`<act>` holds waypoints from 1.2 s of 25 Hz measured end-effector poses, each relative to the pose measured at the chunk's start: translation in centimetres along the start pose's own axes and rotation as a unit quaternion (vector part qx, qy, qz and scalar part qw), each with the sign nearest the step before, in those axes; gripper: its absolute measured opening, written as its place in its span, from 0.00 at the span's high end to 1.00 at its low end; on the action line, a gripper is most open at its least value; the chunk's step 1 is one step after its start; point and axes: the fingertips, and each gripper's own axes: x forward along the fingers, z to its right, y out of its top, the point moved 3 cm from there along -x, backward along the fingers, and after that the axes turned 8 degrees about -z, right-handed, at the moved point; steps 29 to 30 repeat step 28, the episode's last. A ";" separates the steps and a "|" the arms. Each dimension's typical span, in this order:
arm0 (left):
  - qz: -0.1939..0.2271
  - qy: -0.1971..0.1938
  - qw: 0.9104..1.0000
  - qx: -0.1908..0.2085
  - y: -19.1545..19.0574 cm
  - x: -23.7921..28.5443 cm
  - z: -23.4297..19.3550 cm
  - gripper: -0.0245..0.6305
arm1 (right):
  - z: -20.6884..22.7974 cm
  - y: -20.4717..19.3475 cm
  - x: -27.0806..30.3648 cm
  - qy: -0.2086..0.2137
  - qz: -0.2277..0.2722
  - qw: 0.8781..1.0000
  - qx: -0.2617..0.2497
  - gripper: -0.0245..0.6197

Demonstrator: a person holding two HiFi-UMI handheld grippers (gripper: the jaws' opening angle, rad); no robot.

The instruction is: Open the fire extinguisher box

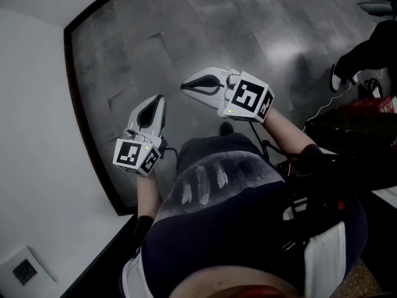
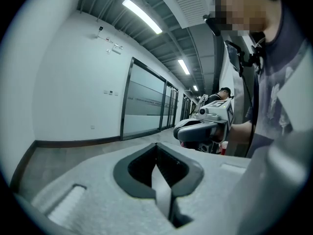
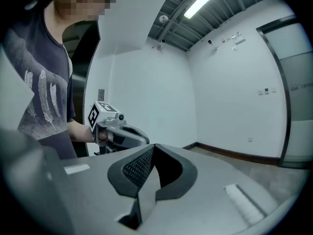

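Observation:
No fire extinguisher box shows in any view. In the head view my left gripper (image 1: 159, 98) is held over the grey floor with its jaws closed together and nothing between them. My right gripper (image 1: 184, 86) hangs a little to its right, pointing left, jaws also together and empty. The left gripper view looks along its own shut jaws (image 2: 156, 146) down a corridor, with the right gripper (image 2: 201, 127) ahead on the right. In the right gripper view, beyond its shut jaws (image 3: 154, 146), the left gripper (image 3: 119, 130) is seen in the person's hand at the left.
A white wall (image 1: 31, 123) with a dark skirting board (image 1: 87, 129) runs along the left. Glass partitions (image 2: 144, 102) line the corridor. Another person's shoe (image 1: 338, 76), a cable and a red object (image 1: 378, 104) lie at the right. A wall socket (image 1: 25, 270) sits low left.

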 end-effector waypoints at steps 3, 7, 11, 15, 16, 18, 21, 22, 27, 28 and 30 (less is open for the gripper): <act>-0.013 -0.007 1.000 -0.001 0.5 1.1 -0.3 0.96 | 1.4 -0.1 -0.4 0.000 0.008 1.000 0.017 0.96; -0.024 0.001 1.000 0.005 0.5 1.9 -2.6 0.96 | 3.2 -0.1 0.4 -0.014 0.012 0.999 0.029 0.96; -0.030 -0.016 0.999 0.018 0.4 3.0 -6.0 0.96 | 5.1 0.5 2.4 -0.035 0.001 0.999 0.033 0.96; -0.021 -0.039 0.999 0.010 1.0 3.8 -10.7 0.96 | 7.0 1.8 5.9 -0.035 0.007 0.997 0.067 0.96; -0.017 -0.046 0.999 0.010 1.2 4.0 -11.8 0.96 | 7.5 2.2 6.8 -0.036 0.010 0.997 0.075 0.96; -0.014 -0.059 0.998 0.010 1.5 4.2 -13.8 0.96 | 8.1 2.9 8.6 -0.043 0.007 0.996 0.078 0.96; -0.019 -0.074 0.997 0.009 1.4 4.6 -16.8 0.96 | 9.1 3.7 11.0 -0.054 -0.006 0.996 0.072 0.96; -0.022 -0.076 0.997 0.010 1.3 4.9 -17.9 0.96 | 9.5 3.9 11.6 -0.057 -0.009 0.996 0.074 0.96; -0.038 -0.072 0.997 -0.001 0.5 5.7 -21.7 0.96 | 11.4 4.0 13.6 -0.064 -0.008 0.993 0.101 0.96; -0.038 -0.073 0.997 -0.006 0.4 5.8 -22.3 0.96 | 11.8 4.0 13.9 -0.064 -0.006 0.992 0.107 0.96; -0.038 -0.073 0.997 -0.006 0.4 5.8 -22.3 0.96 | 11.8 4.0 13.9 -0.064 -0.006 0.992 0.107 0.96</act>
